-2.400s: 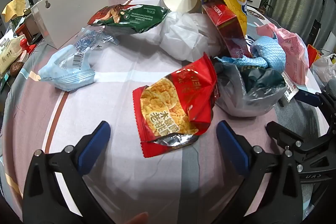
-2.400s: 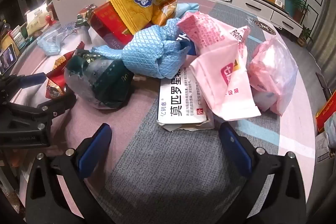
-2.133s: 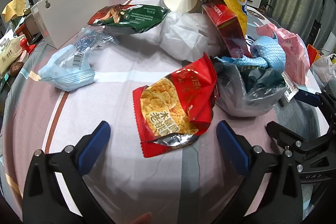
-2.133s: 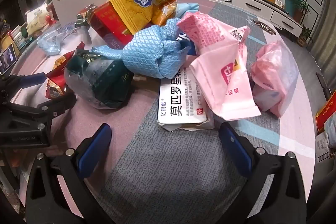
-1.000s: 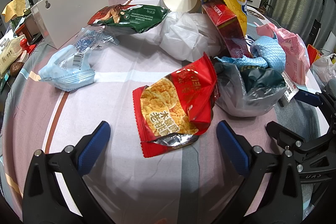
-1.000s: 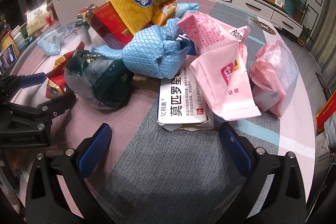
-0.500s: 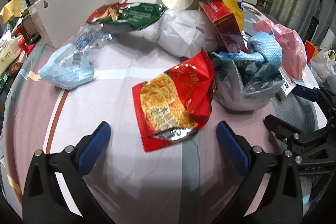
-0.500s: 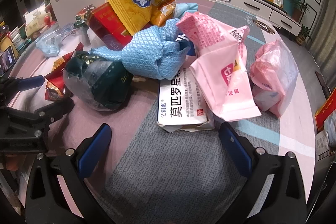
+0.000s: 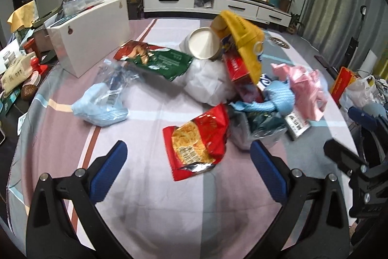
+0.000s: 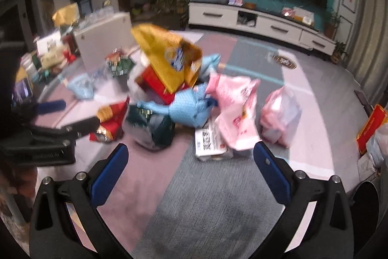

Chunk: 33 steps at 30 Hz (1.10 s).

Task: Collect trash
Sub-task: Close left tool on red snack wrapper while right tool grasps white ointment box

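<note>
Trash lies piled on a round table with a striped cloth [image 9: 145, 186]. A red snack bag [image 9: 197, 137] lies just ahead of my left gripper [image 9: 186, 157], which is open and empty above the cloth. Behind it are a dark foil bag [image 9: 257, 128], a blue cloth [image 9: 278, 98], a yellow chip bag [image 9: 245, 40], a green bag [image 9: 160, 60] and a light blue wrapper [image 9: 99, 106]. My right gripper [image 10: 191, 164] is open and empty, held back from a white medicine box [image 10: 211, 137], a pink wrapper [image 10: 237, 106] and a pink plastic bag [image 10: 281, 113].
A white board [image 9: 94, 33] stands at the table's far left, with clutter beside it. A white tub [image 9: 205, 44] and a crumpled white bag [image 9: 208, 81] sit mid-pile. A red box [image 10: 371, 128] and bags lie off the table's right. A TV cabinet [image 9: 218, 4] lines the far wall.
Both grippers have risen and pulled back from the pile, so the trash looks smaller and farther. Both stay open and empty. Nothing on the table has moved.
</note>
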Each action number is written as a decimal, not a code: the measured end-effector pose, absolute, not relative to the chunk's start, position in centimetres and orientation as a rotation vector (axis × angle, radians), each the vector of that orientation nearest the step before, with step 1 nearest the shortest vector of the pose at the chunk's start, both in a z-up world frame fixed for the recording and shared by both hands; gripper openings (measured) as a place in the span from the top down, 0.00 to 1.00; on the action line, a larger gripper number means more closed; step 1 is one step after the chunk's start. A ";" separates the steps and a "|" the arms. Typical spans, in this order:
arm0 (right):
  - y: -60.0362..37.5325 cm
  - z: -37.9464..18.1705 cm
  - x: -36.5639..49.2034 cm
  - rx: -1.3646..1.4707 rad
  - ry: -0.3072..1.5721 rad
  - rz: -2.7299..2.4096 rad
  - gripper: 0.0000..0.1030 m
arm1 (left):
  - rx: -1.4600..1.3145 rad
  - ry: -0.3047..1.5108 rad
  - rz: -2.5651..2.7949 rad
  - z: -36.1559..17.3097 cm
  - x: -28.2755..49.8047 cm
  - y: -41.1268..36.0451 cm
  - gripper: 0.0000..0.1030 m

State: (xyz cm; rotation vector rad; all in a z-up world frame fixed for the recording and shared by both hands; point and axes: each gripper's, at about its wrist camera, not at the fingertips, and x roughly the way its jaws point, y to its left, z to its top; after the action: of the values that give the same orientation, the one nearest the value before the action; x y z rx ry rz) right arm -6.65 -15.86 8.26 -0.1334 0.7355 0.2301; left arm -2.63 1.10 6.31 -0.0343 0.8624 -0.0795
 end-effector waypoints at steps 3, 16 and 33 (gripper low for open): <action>-15.7 9.3 -7.2 -0.145 0.712 0.195 0.02 | -0.029 0.873 -0.079 6.4 -2.5 1.0 0.02; -16.2 13.5 -3.3 0.060 0.740 0.258 0.11 | -0.014 0.817 -0.071 10.1 -0.5 1.3 0.02; -21.3 8.9 -0.8 0.201 0.840 0.098 0.37 | -0.228 0.900 -0.254 6.2 0.8 3.6 0.25</action>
State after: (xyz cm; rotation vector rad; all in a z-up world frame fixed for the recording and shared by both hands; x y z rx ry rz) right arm -0.77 -21.34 8.85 0.2012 0.8401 0.0985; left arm 0.78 3.60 6.18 -0.2280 0.8999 -0.2536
